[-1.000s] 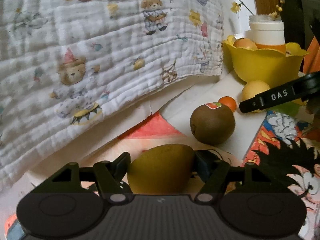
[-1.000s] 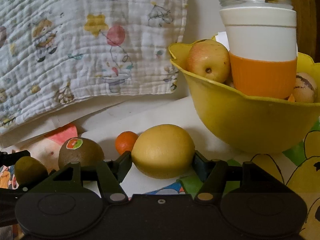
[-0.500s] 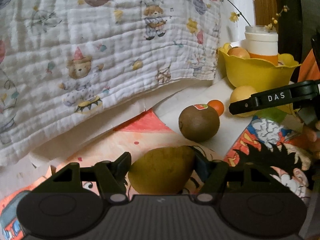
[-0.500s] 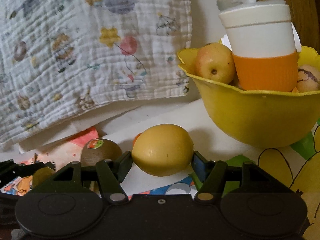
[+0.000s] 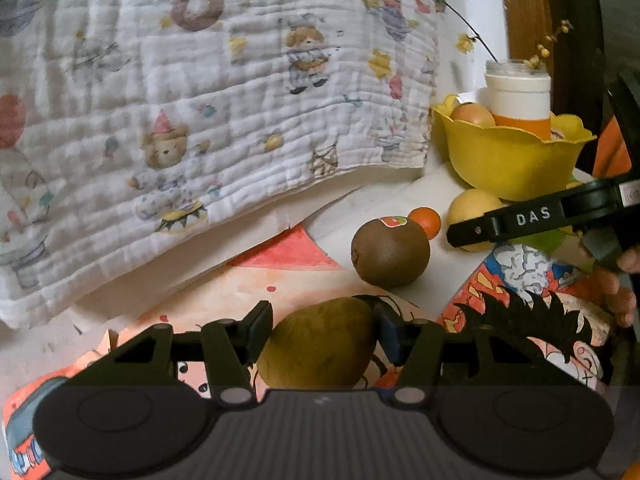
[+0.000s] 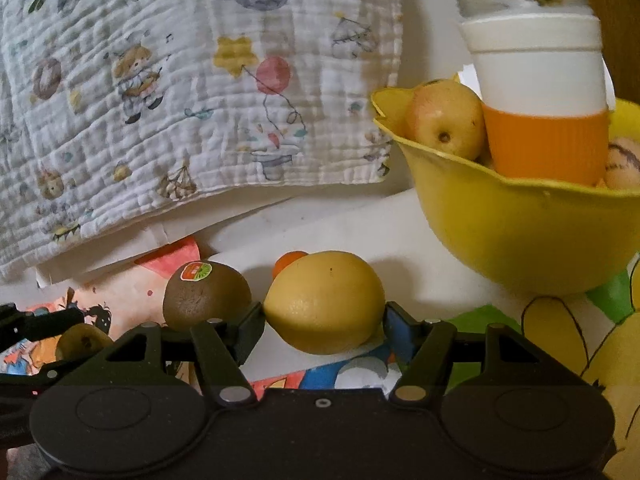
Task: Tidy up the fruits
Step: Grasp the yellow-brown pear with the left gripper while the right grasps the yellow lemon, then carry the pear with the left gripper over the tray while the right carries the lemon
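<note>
My left gripper (image 5: 322, 320) is closing on an olive-brown fruit (image 5: 320, 348), both pads against its sides, just above the picture paper. The right wrist view shows that fruit (image 6: 82, 340) at the far left. My right gripper (image 6: 324, 316) has a yellow lemon (image 6: 324, 300) between its pads, which touch both ends while the jaws ease open slightly. A brown kiwi with a sticker (image 5: 390, 252) and a small orange (image 5: 426, 218) lie between the two grippers. Behind the lemon stands the yellow bowl (image 6: 520, 232), holding an apple (image 6: 444, 120).
A white and orange cup (image 6: 540, 100) with dried stems stands in the bowl. A printed quilt (image 5: 200, 120) hangs along the back and left. Cartoon drawings (image 5: 532, 304) cover the table. A hand (image 5: 620, 296) holds the right gripper at the right edge.
The left view has drawn back and up, with the olive-brown fruit still between its fingers and the jaws narrower. The right gripper has hardly moved, with the lemon still between its pads.
</note>
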